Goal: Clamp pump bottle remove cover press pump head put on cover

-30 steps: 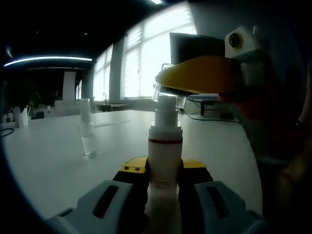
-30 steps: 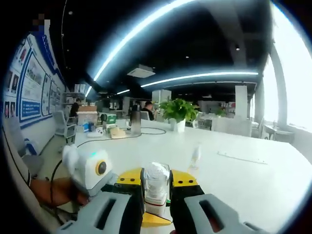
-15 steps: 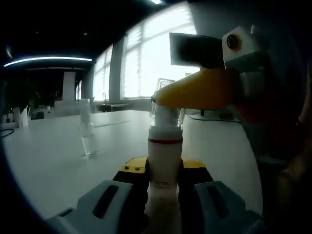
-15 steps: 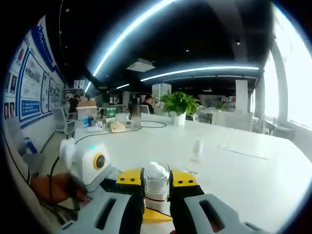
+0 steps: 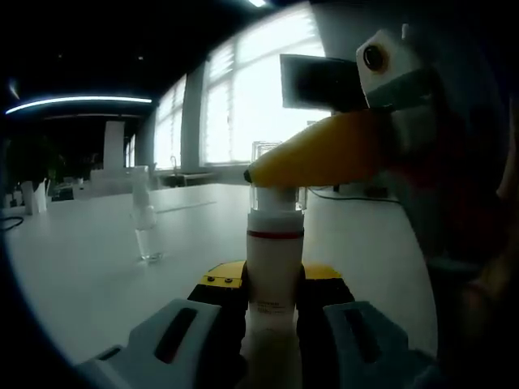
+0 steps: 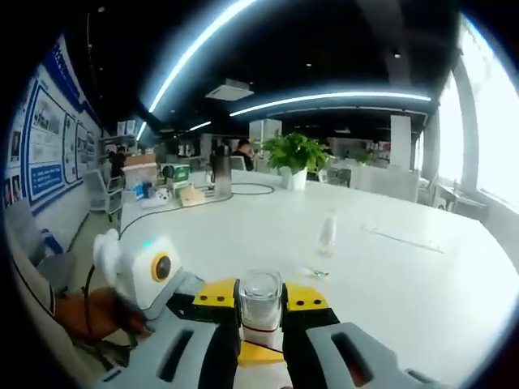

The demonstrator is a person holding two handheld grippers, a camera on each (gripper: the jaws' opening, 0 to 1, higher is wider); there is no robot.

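A white pump bottle (image 5: 275, 259) with a red band stands upright on the table, and my left gripper (image 5: 274, 282) is shut on its body. My right gripper (image 5: 316, 158) reaches in from the right, its yellow jaws shut on the clear cover (image 5: 276, 198). The cover sits low over the pump head, down at the bottle's collar. In the right gripper view, the clear cover (image 6: 260, 293) is pinched in my right gripper (image 6: 260, 301), with the bottle hidden beneath it. The left gripper (image 6: 174, 304) lies just below and to the left there.
A small clear bottle (image 5: 145, 229) stands on the white table (image 5: 89, 267), left of the pump bottle; the small bottle (image 6: 325, 239) is also ahead. A potted plant (image 6: 297, 156) and desk clutter sit far back. A person's hand (image 6: 85, 314) is at lower left.
My right gripper has come down with the clear cover, from above the pump head to over it. The left gripper and the bottle have stayed still.
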